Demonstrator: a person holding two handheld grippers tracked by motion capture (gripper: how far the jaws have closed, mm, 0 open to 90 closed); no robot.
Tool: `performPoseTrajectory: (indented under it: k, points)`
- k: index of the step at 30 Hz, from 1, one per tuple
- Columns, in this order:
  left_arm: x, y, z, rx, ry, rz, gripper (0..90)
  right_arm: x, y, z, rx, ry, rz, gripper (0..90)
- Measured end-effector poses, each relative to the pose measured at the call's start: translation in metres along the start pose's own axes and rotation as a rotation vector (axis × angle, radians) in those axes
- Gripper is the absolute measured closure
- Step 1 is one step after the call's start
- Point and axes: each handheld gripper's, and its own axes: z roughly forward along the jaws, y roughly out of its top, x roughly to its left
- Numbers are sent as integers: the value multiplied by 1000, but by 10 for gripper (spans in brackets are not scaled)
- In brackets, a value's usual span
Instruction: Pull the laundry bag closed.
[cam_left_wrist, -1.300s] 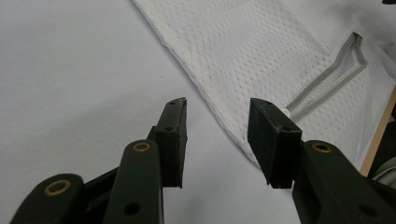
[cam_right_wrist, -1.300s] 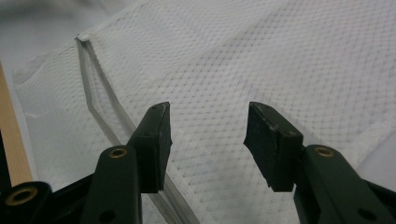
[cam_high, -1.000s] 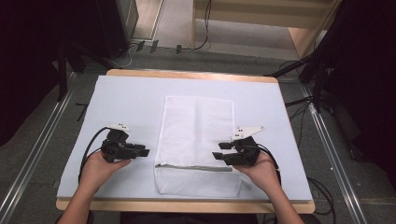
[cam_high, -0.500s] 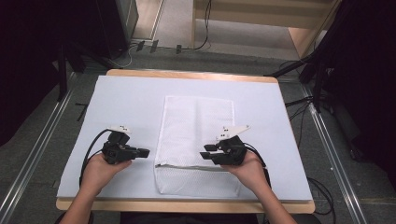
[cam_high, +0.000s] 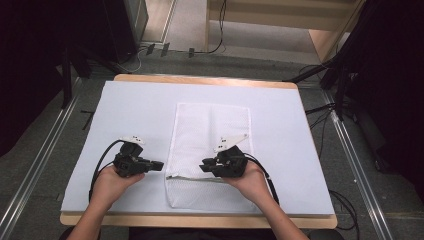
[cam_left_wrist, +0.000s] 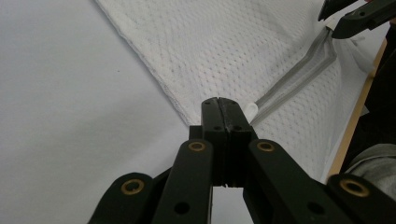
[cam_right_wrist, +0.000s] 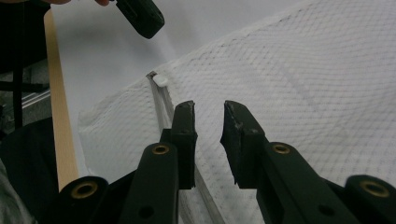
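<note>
A white mesh bag (cam_high: 210, 130) lies flat on the pale mat, its grey zipper (cam_high: 192, 177) running across near the front. My left gripper (cam_high: 161, 165) is at the bag's left edge, jaws pressed together on that edge (cam_left_wrist: 219, 100) beside the white zipper pull (cam_left_wrist: 252, 109). My right gripper (cam_high: 202, 166) hovers over the bag above the zipper, pointing left. Its jaws (cam_right_wrist: 208, 109) have just been closing but still stand apart, with only mesh below them. The zipper (cam_right_wrist: 161, 100) runs under one jaw toward the pull (cam_right_wrist: 161, 80).
The pale mat (cam_high: 130, 110) covers a wooden table (cam_high: 200, 80) with free room left, right and beyond the bag. The front edge is close behind both hands. Cables trail from each gripper, and metal rails flank the table on the floor.
My right gripper slid left across the bag toward the zipper's left end, and its jaws narrowed. The left gripper stayed in place and its jaws came together.
</note>
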Motion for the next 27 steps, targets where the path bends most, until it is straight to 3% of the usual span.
performPoseTrajectory:
  k: [13,21,27]
  points:
    - [3,-1,0,-13,-6,-12,900,8,12,28,24,43,-17,754]
    - [4,-1,0,-10,-5,-16,900,16,24,48,46,80,-65,756]
    - [5,-2,0,-12,-6,-26,900,18,29,63,55,118,-61,763]
